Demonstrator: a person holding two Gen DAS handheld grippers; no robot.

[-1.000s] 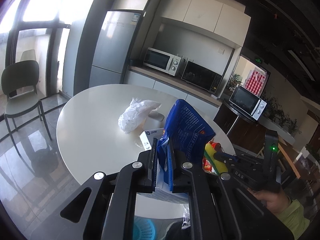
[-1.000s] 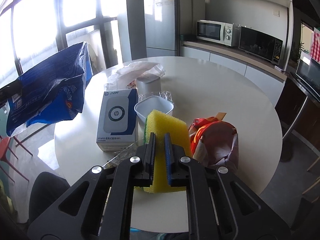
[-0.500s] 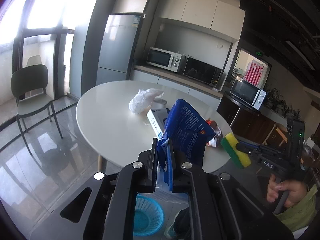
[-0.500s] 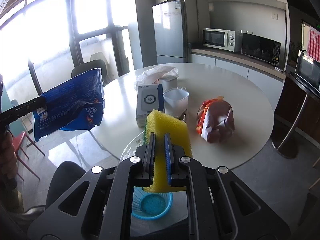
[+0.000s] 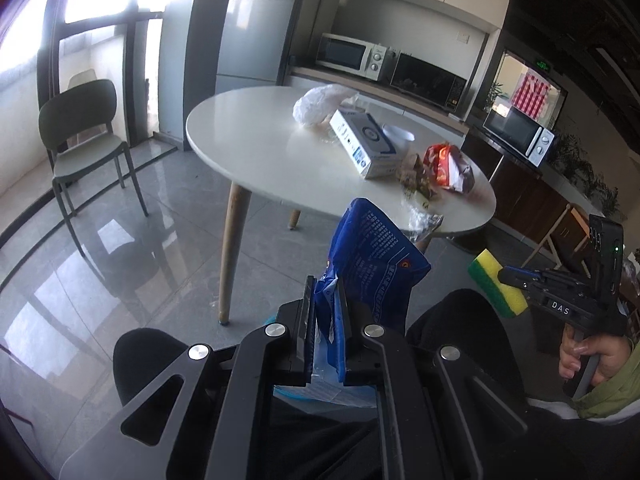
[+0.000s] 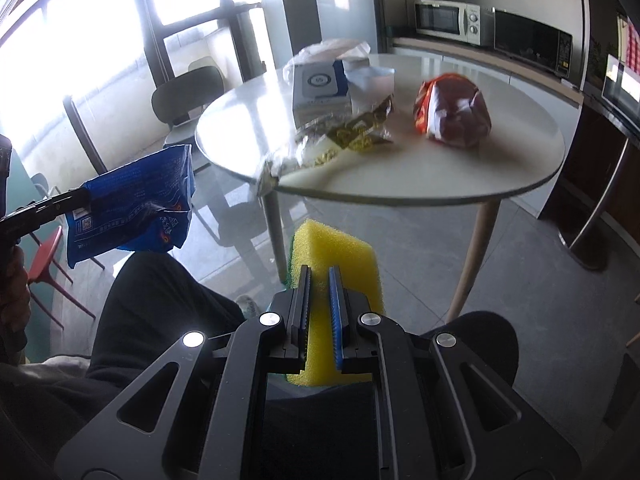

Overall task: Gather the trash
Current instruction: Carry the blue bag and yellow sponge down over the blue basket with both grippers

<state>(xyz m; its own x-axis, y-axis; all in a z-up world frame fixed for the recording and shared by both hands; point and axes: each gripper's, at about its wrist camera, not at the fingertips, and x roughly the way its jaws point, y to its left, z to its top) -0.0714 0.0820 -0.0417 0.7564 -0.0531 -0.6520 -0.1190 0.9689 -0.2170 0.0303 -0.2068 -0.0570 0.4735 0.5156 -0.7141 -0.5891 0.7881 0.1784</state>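
My left gripper [image 5: 325, 286] is shut on a blue snack bag [image 5: 376, 256], held in the air well short of the round white table [image 5: 256, 152]. The bag also shows in the right wrist view [image 6: 132, 204]. My right gripper [image 6: 319, 276] is shut on a yellow and green sponge [image 6: 340, 256], which also shows in the left wrist view [image 5: 496, 286]. Both are held low over the person's black-trousered knees. On the table lie a red-orange snack bag [image 6: 452, 112], a clear crumpled wrapper [image 6: 332, 140] overhanging the near edge, a white and blue box [image 6: 320, 88] and a white plastic bag [image 5: 320, 104].
A blue basket edge [image 5: 288, 394] peeks from under the blue bag, mostly hidden. A green chair [image 5: 88, 136] stands at the left by the window. A red chair [image 6: 48, 256] is at the left. A counter with microwaves [image 5: 352, 56] and a fridge [image 5: 256, 28] lie behind the table.
Both grippers have drawn back and down from the table with the blue bag and the sponge. The table now sits farther off and the blue basket has slipped under the bag.
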